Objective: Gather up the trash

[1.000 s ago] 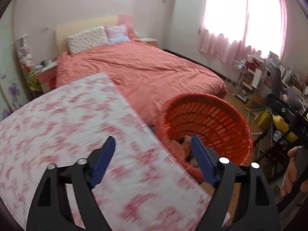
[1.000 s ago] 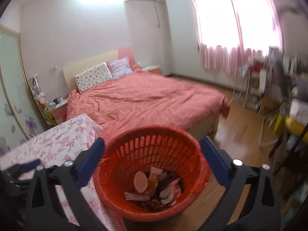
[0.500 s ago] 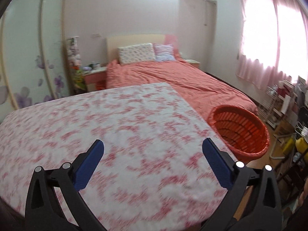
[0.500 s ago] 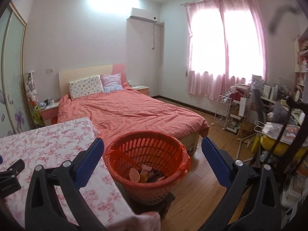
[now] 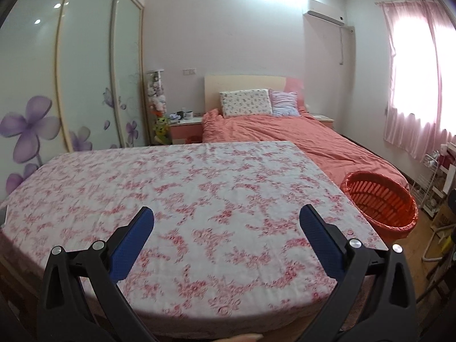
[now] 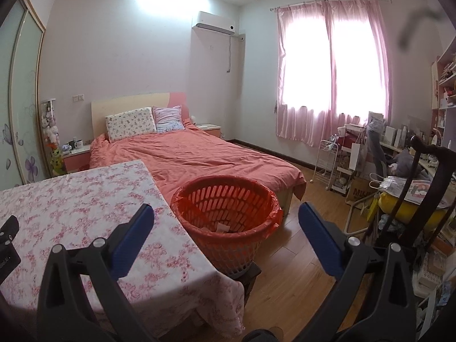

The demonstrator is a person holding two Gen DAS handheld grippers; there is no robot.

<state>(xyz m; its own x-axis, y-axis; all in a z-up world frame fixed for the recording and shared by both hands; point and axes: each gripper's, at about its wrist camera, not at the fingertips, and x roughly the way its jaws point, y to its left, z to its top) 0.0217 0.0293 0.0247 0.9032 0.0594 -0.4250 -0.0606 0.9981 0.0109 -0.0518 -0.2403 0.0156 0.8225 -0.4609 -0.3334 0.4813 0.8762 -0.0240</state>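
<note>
Left wrist view looks over the table with the white cloth printed in pink flowers (image 5: 199, 188), and the left gripper (image 5: 226, 222) hangs above it with both blue pads spread wide and nothing between them. Its jaws have just been opening. The round orange plastic basket with slotted walls (image 5: 379, 199) stands on the wooden floor (image 6: 287, 268) just beside the table's right edge, near the foot of the bed with the salmon-red cover (image 6: 205, 154). From the right wrist view, the right gripper (image 6: 226, 222) is also released and empty, pointing toward the basket. Some pale scraps of trash (image 6: 221, 227) lie inside it, too small to identify.
</note>
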